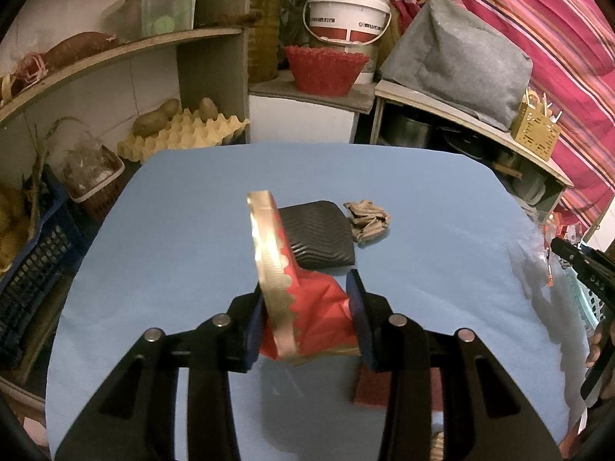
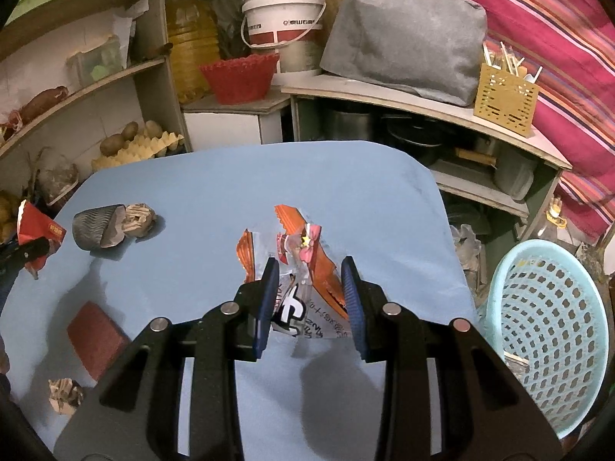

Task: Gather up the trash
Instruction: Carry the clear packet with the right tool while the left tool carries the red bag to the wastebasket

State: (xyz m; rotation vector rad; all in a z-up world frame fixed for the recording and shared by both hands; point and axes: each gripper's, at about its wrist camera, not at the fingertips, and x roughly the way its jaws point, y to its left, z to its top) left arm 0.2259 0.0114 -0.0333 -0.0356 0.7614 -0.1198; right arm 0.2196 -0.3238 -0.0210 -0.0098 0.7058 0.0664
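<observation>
Trash in hand: the left gripper (image 1: 307,315) grips a red wrapper with a gold serrated edge (image 1: 303,307) above the blue table (image 1: 192,211), while the right gripper (image 2: 309,299) is closed on an orange-and-clear snack wrapper (image 2: 307,269). Behind the red wrapper lie a black ridged wrapper (image 1: 323,234) and crumpled brown paper (image 1: 367,221), touching. A pale blue perforated basket (image 2: 549,345) stands beside the table's right edge.

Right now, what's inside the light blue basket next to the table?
Through the light blue basket's open mouth, one pale scrap lies low against the near wall. The rest of the visible inside looks bare; the bottom is cut off from view, so more may be hidden.
</observation>
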